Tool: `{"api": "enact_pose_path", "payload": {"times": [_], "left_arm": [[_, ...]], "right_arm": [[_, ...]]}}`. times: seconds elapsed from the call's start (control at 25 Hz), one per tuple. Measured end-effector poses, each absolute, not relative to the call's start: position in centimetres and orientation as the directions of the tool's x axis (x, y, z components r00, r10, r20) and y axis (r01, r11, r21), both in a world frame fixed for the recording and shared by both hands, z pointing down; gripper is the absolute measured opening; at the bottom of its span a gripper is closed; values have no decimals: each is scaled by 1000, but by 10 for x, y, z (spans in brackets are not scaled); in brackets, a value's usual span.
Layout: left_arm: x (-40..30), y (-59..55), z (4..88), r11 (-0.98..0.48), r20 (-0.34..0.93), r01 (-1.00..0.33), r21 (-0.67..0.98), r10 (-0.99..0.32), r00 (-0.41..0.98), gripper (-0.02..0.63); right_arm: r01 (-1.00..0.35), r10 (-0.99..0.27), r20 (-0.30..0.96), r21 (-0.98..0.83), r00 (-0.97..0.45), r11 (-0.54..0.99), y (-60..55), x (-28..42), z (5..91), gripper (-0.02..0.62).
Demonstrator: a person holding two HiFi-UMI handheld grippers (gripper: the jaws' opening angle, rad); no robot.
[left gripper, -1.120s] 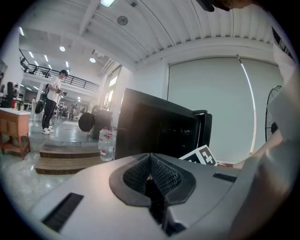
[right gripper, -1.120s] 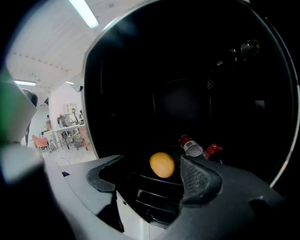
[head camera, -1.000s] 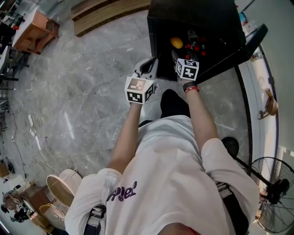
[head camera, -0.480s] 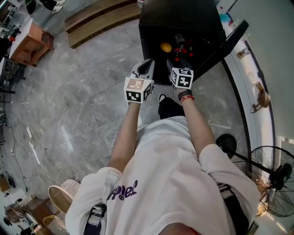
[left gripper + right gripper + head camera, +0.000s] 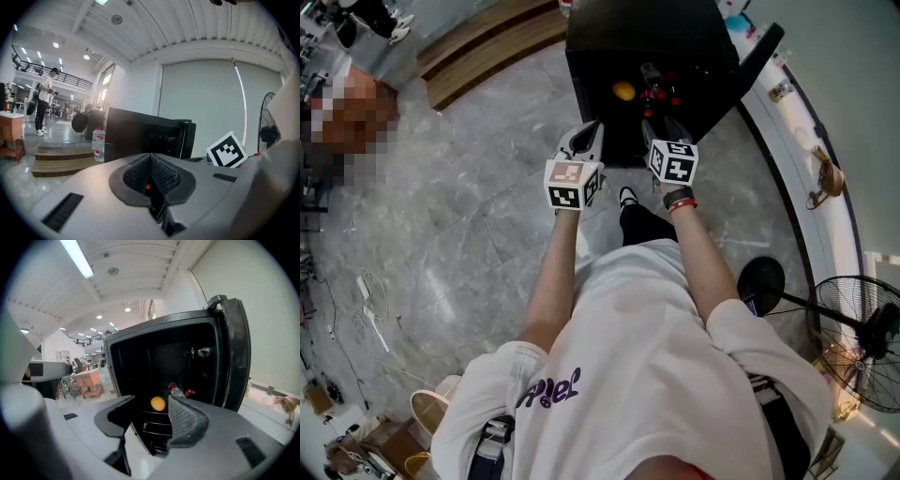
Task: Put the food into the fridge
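The black fridge stands open, its door swung out to the right. Inside it lie an orange fruit and red-capped bottles. My right gripper hovers just in front of the opening, its jaws closing with nothing between them. In the right gripper view the orange fruit and a bottle show on a shelf beyond the right gripper. My left gripper is level with it at the fridge's left front corner. The left gripper is shut and empty.
A standing fan and its round black base are on the floor at right. A white ledge runs along the right wall. Wooden steps lie left of the fridge, with a water bottle on them. A person stands far off.
My right gripper has drawn back from the fridge opening towards my body. Both grippers now sit a little farther from the fridge, which has shifted up and left in the head view.
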State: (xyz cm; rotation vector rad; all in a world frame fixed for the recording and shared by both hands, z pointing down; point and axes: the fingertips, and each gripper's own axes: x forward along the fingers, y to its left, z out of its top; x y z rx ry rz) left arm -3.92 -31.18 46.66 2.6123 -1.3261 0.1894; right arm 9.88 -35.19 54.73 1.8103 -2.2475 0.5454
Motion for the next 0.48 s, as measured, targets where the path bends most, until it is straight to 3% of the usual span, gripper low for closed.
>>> {"api": "enact_pose_path", "payload": {"times": [0.48], "left_arm": [[-35, -277, 444, -592, 169, -799, 106, -781, 602, 18]], "right_arm": [[-973, -931, 300, -159, -207, 165, -305, 111, 491, 178]]}}
